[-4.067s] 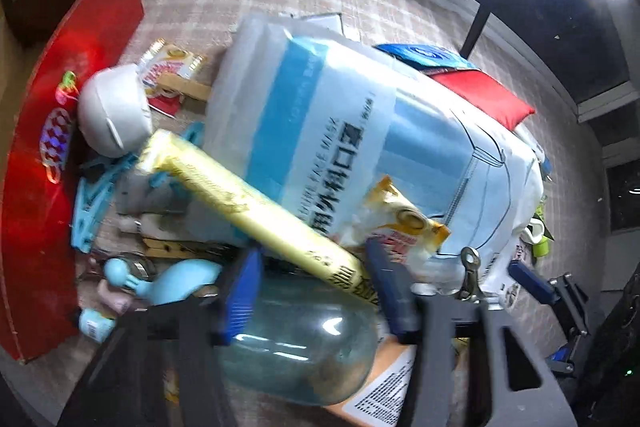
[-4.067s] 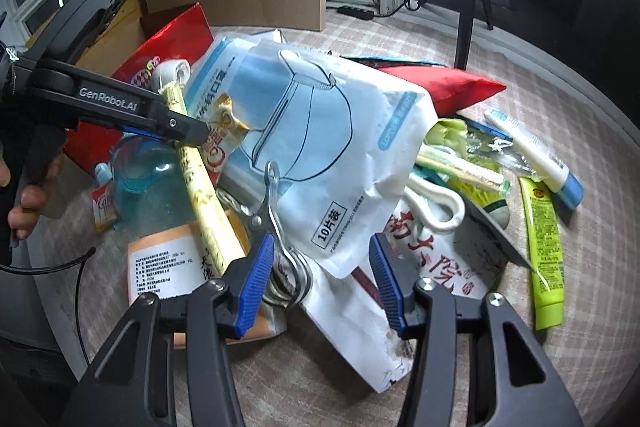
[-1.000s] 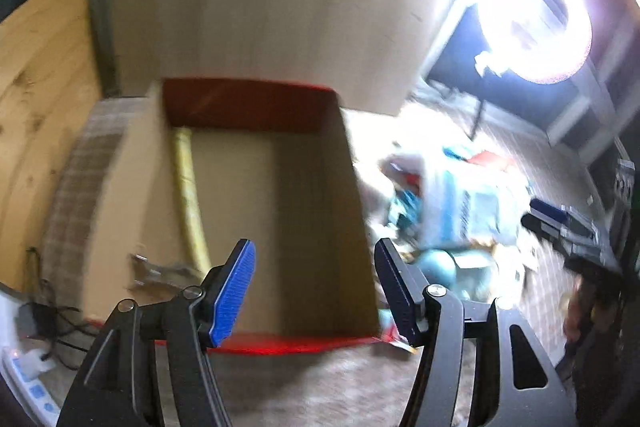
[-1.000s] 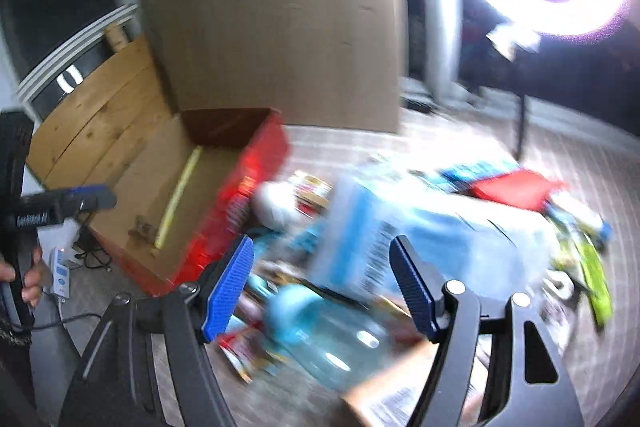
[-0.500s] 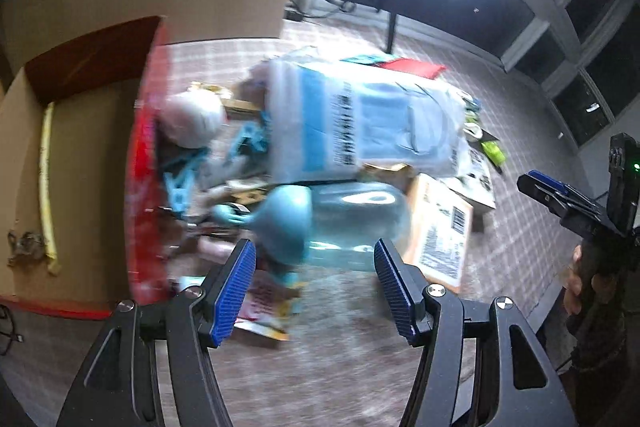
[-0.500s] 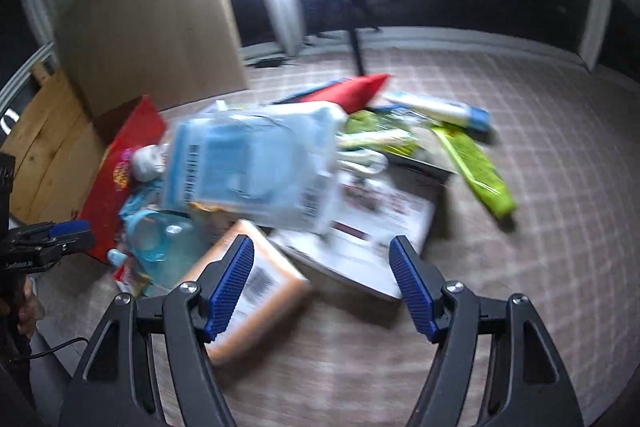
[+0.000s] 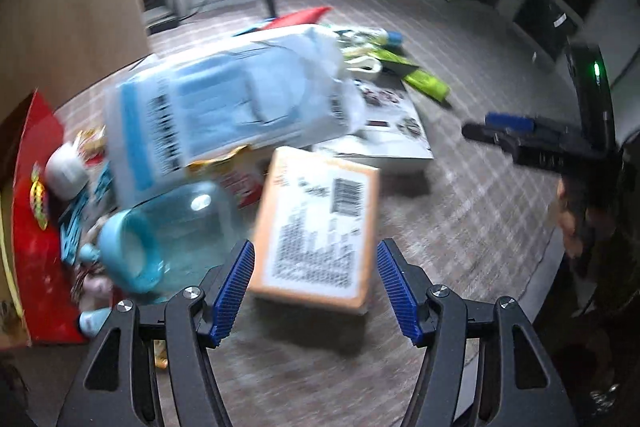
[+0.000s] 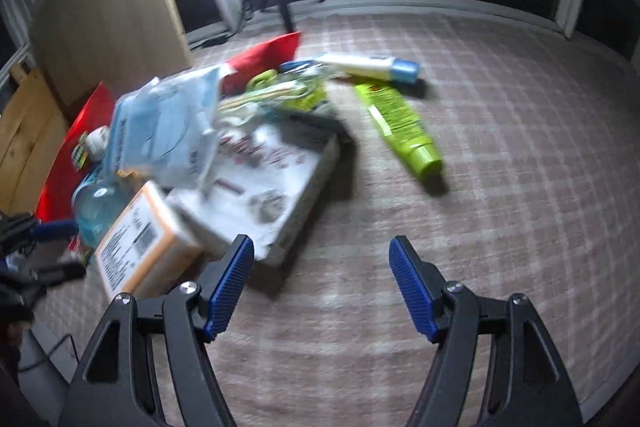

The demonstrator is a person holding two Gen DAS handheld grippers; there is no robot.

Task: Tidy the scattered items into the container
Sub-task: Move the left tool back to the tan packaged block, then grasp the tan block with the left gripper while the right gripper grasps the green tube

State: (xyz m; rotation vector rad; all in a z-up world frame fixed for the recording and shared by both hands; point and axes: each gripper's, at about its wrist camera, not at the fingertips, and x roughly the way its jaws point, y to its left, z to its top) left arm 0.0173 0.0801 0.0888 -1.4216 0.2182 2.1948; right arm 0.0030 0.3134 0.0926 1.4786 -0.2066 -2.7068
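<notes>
Nearest the left gripper (image 7: 316, 287) lies the orange box (image 7: 316, 227), its barcode label facing up and its near edge framed between the blue pads (image 7: 234, 293). The jaws are opening and nothing is pressed by them; the box appears to rest on the checked cloth (image 7: 460, 227) just beyond the fingertips. The right gripper (image 8: 320, 287) is held with its fingers wide apart and empty, over bare cloth, with the white flat box (image 8: 272, 187) just past its left pad.

A slip is judged the main risk. The orange box looks almost as wide as the left gripper's gap, so an off-centre closure could push it away rather than clamp it. Its far end is tucked against the blue-lidded clear jar (image 7: 172, 227) and under the face-mask bag (image 7: 224, 111), so lifting it could drag the bag off or set the jar rolling. The picture is blurred, so fine contact cannot be confirmed.

Farther off, the green tube (image 8: 400, 123) and the white tube with a blue cap (image 8: 372, 67) lie apart from the heap, with a red pouch (image 8: 266, 59) behind. The container, a red cardboard box (image 7: 36, 187), stands at the far left beside the heap, well apart from both grippers.
</notes>
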